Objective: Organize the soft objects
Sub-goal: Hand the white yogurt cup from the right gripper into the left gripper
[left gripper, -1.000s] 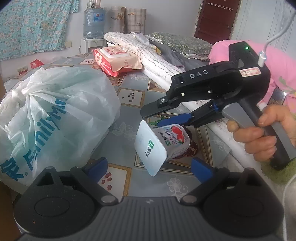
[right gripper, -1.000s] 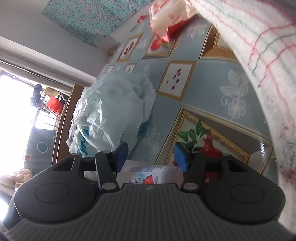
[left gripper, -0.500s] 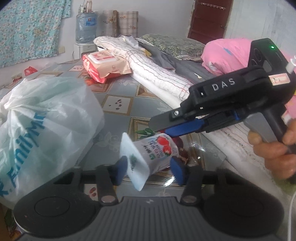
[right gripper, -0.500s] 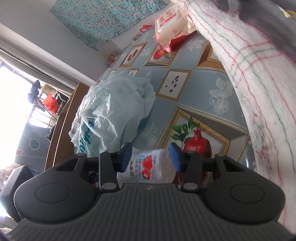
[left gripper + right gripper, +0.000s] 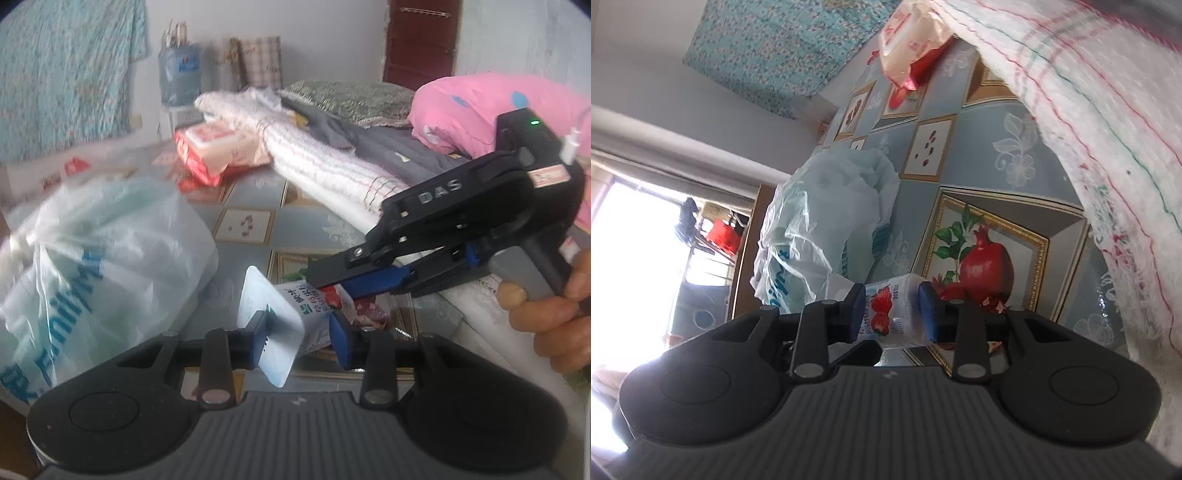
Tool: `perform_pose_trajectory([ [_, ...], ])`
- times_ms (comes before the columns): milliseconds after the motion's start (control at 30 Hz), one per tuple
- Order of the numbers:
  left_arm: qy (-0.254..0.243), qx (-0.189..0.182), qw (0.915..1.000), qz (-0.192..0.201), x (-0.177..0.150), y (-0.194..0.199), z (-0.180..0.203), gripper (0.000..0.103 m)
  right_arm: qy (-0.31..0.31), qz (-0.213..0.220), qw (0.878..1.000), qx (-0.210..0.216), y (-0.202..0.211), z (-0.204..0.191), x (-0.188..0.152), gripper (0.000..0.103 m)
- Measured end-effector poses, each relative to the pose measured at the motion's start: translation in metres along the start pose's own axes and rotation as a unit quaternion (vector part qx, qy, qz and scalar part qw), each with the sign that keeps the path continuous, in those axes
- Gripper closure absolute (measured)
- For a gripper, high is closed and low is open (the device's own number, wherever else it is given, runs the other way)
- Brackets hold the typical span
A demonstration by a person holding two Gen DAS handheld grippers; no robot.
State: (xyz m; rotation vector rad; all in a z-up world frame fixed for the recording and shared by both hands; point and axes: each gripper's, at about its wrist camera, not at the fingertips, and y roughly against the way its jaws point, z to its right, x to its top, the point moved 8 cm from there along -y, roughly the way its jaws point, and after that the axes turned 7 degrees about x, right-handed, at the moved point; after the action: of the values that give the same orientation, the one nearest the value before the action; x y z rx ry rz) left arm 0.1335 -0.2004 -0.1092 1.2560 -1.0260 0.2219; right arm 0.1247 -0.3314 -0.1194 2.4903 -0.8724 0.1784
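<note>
A strawberry yogurt cup (image 5: 295, 314) with a pale foil lid hangs on its side above the patterned table. My left gripper (image 5: 301, 338) is shut on its lid end. My right gripper (image 5: 892, 314) is shut on the cup's body (image 5: 890, 314) from the other side; its black body (image 5: 461, 218) reaches in from the right in the left wrist view. A pale plastic shopping bag (image 5: 92, 266) with blue lettering sits left of the cup and shows in the right wrist view (image 5: 820, 225).
A red and cream wipes pack (image 5: 218, 151) lies at the back of the table. A folded white striped towel (image 5: 325, 173), grey clothes (image 5: 399, 147) and a pink quilt (image 5: 487, 107) lie along the right. The tablecloth (image 5: 982, 254) has pomegranate pictures.
My left gripper has moved in and closed from open onto the cup's lid end. My right gripper has kept its hold on the cup throughout.
</note>
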Motion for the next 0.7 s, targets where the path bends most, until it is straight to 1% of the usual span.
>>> perform_pose_trajectory([
  [67,-0.016,0.005,0.9998,0.009,0.003,0.002,0.006,0.065,-0.009,0.005,1.000,0.003,0.001,0.004,0.002,0.072],
  [167,-0.049,0.025,0.9982,0.024,0.005,0.001,0.016,0.064,-0.027,0.012,1.000,0.011,0.002,0.010,0.004,0.072],
  [233,-0.063,0.032,0.9970,0.032,0.008,0.001,0.021,0.064,-0.027,0.019,0.999,0.009,0.004,0.011,0.006,0.072],
  [400,-0.098,0.028,0.9932,0.056,0.013,0.003,0.036,0.064,0.003,0.040,0.999,-0.029,0.011,0.011,0.011,0.070],
  [500,-0.119,0.029,0.9905,0.063,0.013,0.001,0.045,0.064,0.027,0.050,0.997,-0.054,0.013,0.009,0.013,0.070],
  [567,-0.125,0.022,0.9898,0.065,0.014,-0.001,0.049,0.064,0.040,0.056,0.995,-0.070,0.015,0.008,0.015,0.070],
  [667,-0.122,0.006,0.9902,0.067,0.015,-0.006,0.054,0.058,0.052,0.068,0.992,-0.088,0.018,0.010,0.019,0.070],
  [700,-0.122,0.005,0.9902,0.067,0.015,-0.007,0.054,0.049,0.051,0.070,0.992,-0.088,0.020,0.010,0.020,0.070],
])
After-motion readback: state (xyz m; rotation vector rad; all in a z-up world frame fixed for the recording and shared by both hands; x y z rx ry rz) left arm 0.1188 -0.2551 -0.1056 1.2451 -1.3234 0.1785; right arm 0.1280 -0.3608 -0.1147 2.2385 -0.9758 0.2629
